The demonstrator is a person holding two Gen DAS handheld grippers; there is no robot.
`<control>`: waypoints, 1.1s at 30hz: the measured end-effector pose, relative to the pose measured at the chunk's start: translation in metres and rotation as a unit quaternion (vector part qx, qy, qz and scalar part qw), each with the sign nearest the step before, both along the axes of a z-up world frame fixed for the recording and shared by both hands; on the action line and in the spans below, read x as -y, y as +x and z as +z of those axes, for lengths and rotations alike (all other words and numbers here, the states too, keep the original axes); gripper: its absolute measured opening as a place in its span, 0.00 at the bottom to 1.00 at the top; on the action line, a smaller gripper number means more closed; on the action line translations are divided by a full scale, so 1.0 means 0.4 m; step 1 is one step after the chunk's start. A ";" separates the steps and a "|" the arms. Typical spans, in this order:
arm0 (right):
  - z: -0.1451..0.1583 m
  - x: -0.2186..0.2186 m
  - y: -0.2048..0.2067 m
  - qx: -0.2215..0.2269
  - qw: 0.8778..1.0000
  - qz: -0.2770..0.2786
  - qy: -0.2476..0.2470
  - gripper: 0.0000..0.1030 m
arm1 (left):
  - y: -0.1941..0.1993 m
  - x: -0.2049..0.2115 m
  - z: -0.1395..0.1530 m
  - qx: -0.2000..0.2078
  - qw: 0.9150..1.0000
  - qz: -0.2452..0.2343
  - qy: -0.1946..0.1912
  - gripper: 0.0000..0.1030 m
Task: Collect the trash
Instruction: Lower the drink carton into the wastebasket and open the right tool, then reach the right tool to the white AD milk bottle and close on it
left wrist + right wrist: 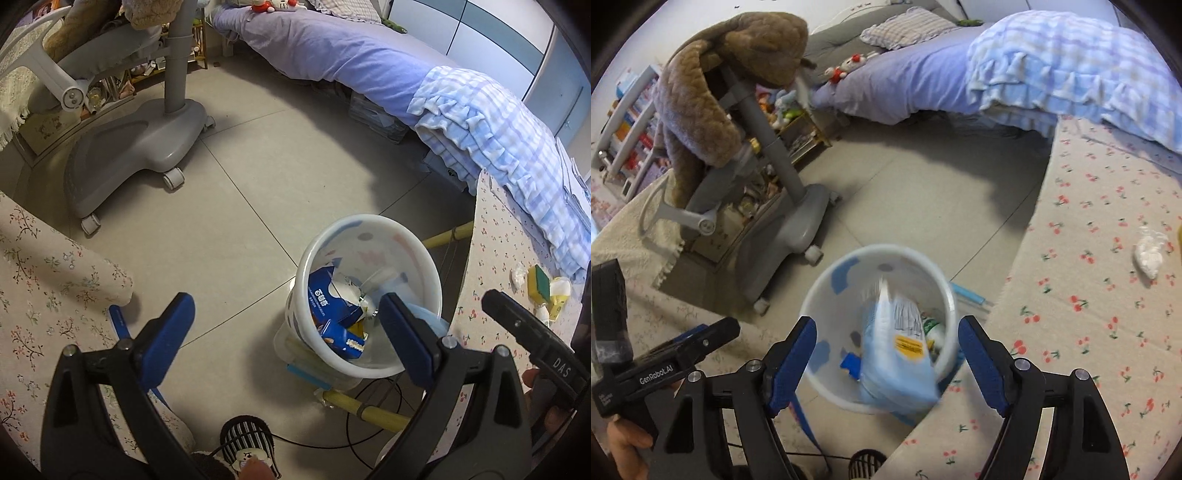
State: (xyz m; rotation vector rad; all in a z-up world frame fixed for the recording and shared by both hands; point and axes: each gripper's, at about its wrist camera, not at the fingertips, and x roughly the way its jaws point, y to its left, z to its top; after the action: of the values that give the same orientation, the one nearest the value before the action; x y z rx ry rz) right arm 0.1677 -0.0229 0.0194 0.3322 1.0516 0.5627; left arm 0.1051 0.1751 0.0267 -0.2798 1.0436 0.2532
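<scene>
A white trash bin with coloured spots stands on the floor beside a cherry-print table. It holds blue snack boxes. My left gripper is open and empty above the floor, left of the bin. In the right wrist view my right gripper is open above the bin. A light blue plastic package, blurred, sits between the jaws over the bin; no finger touches it. A crumpled white tissue lies on the table. A yellow-green sponge lies on the table.
A grey rolling chair base stands on the tiled floor at the left. A bed with purple sheet and checked blanket runs along the back. Floral cloth covers a surface at left. Yellow table legs and a black cable cross near the bin.
</scene>
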 end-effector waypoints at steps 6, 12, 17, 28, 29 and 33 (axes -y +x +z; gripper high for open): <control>0.028 0.067 -0.014 0.010 1.000 -0.021 -0.018 0.79 | -0.002 0.024 0.001 0.002 1.000 -0.014 -0.009 0.97; 0.052 0.177 -0.049 0.019 0.998 -0.043 -0.048 0.81 | -0.002 0.067 0.001 0.002 0.999 -0.039 -0.017 0.97; 0.053 0.290 -0.076 0.016 0.996 -0.071 -0.058 0.82 | 0.000 0.115 0.002 0.002 0.998 -0.059 -0.021 0.97; 0.043 0.530 -0.140 0.009 0.988 -0.132 -0.085 0.82 | 0.021 0.267 0.011 0.010 0.995 -0.100 -0.029 0.97; 0.039 0.556 -0.146 0.006 0.987 -0.139 -0.086 0.82 | 0.023 0.280 0.011 0.011 0.994 -0.103 -0.029 0.97; 0.030 0.618 -0.162 0.000 0.983 -0.157 -0.091 0.82 | 0.033 0.340 0.007 0.012 0.993 -0.117 -0.028 0.97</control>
State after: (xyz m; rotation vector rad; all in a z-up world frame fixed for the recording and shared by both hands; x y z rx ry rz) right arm 0.1029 -0.2702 0.0314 0.3280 1.0182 0.1814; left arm 0.1182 0.0391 0.0293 -0.2080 1.0500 0.0093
